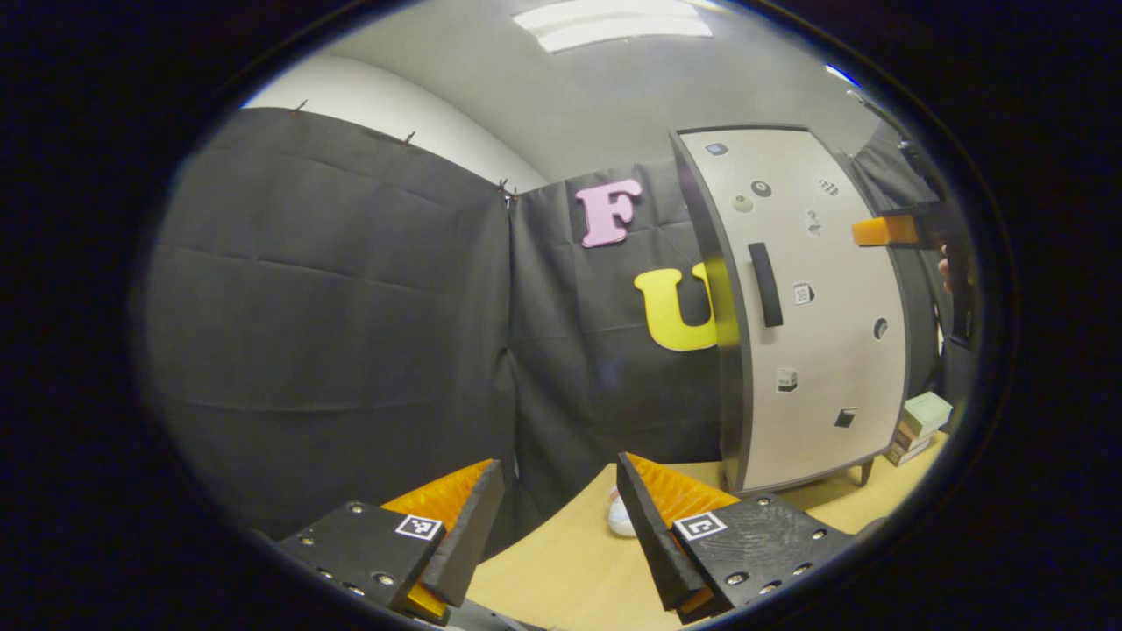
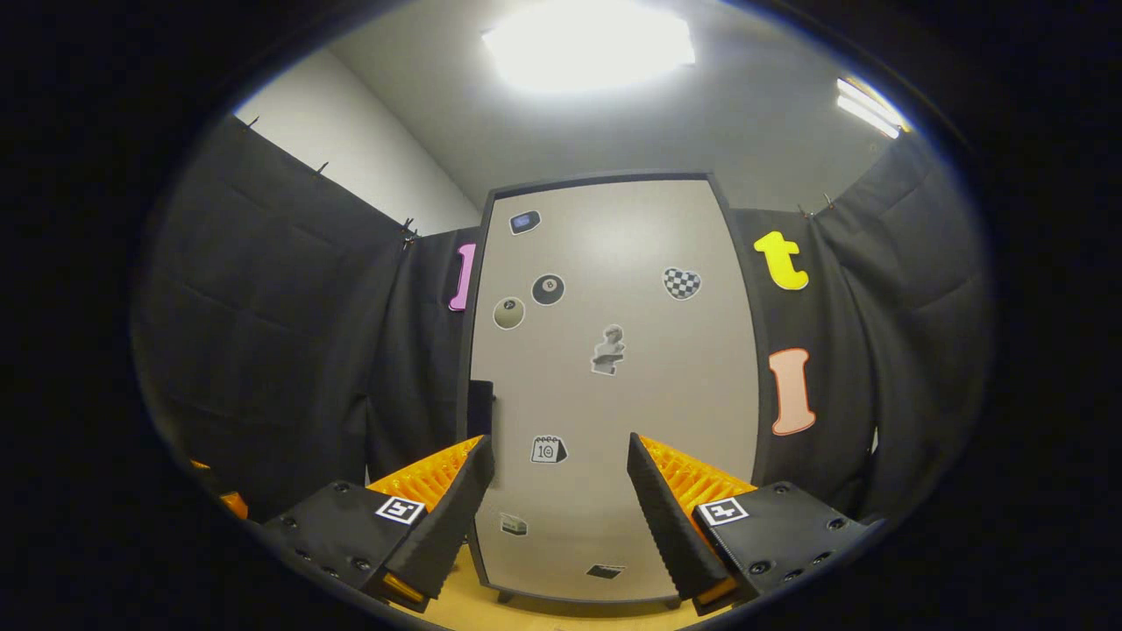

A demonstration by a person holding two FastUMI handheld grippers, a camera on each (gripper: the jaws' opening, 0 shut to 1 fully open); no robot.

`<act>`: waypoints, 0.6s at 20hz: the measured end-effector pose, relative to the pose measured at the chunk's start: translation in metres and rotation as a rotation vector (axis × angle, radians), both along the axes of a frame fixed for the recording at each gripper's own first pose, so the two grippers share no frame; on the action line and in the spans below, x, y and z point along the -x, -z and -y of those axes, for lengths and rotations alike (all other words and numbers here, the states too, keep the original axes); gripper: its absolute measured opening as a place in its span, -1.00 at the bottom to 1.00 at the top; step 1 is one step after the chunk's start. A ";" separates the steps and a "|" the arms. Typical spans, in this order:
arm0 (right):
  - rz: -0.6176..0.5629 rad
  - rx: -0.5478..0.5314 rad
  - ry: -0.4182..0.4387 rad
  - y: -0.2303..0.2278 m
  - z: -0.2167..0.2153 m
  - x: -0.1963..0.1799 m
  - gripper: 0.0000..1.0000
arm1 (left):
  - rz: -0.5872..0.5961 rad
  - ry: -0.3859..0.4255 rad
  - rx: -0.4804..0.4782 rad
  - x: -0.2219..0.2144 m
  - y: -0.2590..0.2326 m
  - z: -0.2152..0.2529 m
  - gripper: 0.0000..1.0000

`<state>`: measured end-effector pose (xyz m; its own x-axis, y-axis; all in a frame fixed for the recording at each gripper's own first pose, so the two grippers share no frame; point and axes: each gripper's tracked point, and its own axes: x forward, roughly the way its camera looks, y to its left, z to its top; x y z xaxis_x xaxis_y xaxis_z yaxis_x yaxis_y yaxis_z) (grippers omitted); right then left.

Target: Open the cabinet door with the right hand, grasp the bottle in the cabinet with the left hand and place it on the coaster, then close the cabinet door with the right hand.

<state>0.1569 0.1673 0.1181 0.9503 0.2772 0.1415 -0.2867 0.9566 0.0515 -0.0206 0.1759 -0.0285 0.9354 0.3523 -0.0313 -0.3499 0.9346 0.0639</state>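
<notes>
The cabinet (image 1: 815, 350) stands on the wooden table (image 1: 561, 561) with its pale, sticker-dotted door shut, so the bottle inside is hidden. A dark vertical handle (image 1: 765, 285) sits near the door's left edge. In the left gripper view my left gripper (image 1: 561, 517) hangs open and empty over the table, to the left of the cabinet. In the right gripper view my right gripper (image 2: 561, 517) is open and empty, facing the cabinet door (image 2: 614, 386) with a gap between them; the handle (image 2: 479, 407) lies up and left of its left finger. One of its fingers (image 1: 881, 231) shows in front of the door's upper right.
A small white object (image 1: 621, 517) lies on the table, partly behind my left gripper's finger. A stack of small boxes (image 1: 920, 425) sits to the right of the cabinet. Black cloth walls close the booth behind and to the left.
</notes>
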 end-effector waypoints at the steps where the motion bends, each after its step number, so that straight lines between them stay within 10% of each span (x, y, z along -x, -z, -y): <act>1: -0.005 0.002 -0.004 -0.001 -0.008 -0.006 0.94 | -0.002 -0.010 0.000 0.001 0.002 -0.009 0.61; 12: -0.036 0.017 0.020 0.001 -0.076 -0.065 0.93 | -0.037 -0.112 0.017 0.007 0.036 -0.098 0.58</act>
